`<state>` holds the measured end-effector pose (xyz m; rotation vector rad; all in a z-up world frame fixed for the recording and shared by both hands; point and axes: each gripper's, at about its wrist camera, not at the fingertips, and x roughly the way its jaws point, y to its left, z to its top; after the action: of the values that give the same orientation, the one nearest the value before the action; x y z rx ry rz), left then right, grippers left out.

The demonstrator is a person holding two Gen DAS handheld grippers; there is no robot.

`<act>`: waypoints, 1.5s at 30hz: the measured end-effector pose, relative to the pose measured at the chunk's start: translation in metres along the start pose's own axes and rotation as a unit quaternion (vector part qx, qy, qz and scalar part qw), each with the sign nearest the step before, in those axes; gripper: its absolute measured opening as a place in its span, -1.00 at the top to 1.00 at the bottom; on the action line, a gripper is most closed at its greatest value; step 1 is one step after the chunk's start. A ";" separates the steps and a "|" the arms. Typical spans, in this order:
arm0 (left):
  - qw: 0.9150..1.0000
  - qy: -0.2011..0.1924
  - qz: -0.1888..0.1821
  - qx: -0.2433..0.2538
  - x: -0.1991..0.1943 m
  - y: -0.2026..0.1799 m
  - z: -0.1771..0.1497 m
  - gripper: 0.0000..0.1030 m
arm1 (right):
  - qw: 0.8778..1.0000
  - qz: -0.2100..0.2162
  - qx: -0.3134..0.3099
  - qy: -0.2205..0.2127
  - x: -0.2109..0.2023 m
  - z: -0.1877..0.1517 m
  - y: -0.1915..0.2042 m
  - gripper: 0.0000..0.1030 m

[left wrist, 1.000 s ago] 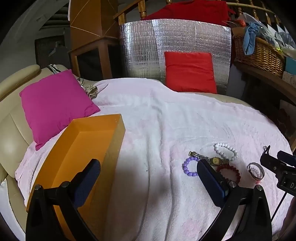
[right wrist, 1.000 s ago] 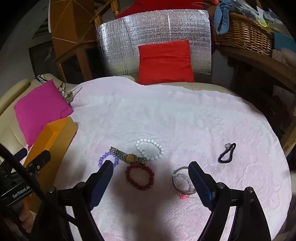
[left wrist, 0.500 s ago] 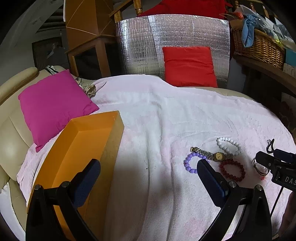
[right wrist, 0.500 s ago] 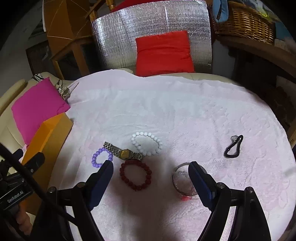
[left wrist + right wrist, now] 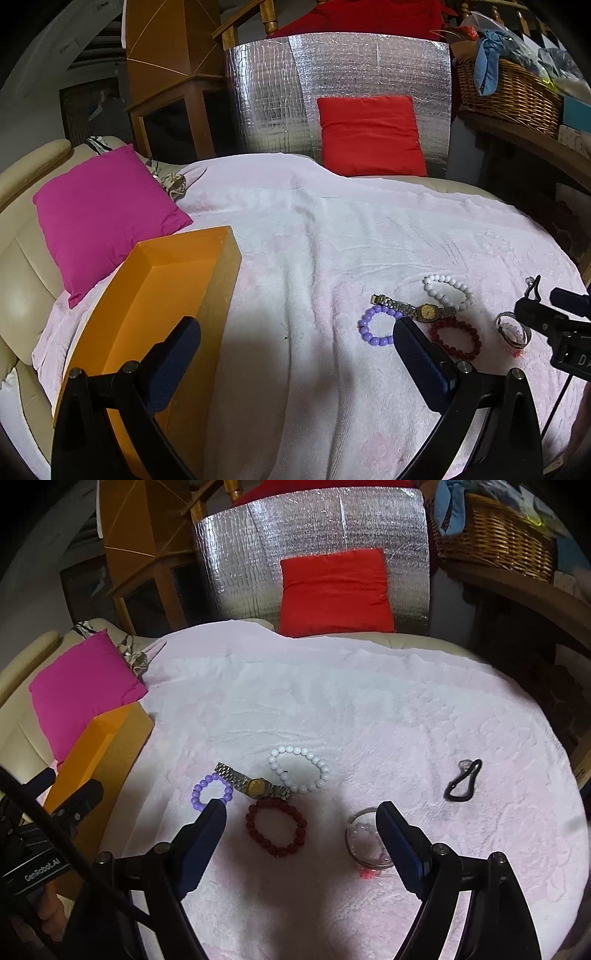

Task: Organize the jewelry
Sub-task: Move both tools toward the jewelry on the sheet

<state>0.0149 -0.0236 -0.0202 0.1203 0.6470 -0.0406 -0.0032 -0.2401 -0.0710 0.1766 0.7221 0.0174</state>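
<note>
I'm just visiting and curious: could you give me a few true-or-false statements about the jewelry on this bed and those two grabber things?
1. The orange box already holds a bracelet. False: the part of its inside that shows is bare.
2. The watch lies between the purple bracelet and the white bracelet. True.
3. The right gripper is clamped on the red bracelet. False: its fingers are spread wide, holding nothing.
4. A black hair tie lies apart from the bracelets. True.
5. The left gripper is open. True.
</note>
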 end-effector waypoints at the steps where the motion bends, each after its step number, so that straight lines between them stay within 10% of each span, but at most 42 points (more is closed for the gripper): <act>1: 1.000 0.000 0.000 0.000 0.000 0.000 0.000 -1.00 | 1.000 -0.002 0.000 0.000 -0.001 0.000 -0.001 -0.66; 45: 1.000 0.022 0.008 0.015 0.014 -0.005 -0.006 -1.00 | 0.999 0.004 0.024 0.033 0.039 0.001 -0.009 -0.66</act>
<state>0.0224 -0.0277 -0.0336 0.1550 0.6890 -0.0324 0.0267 -0.2458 -0.0970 0.2249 0.7875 0.0134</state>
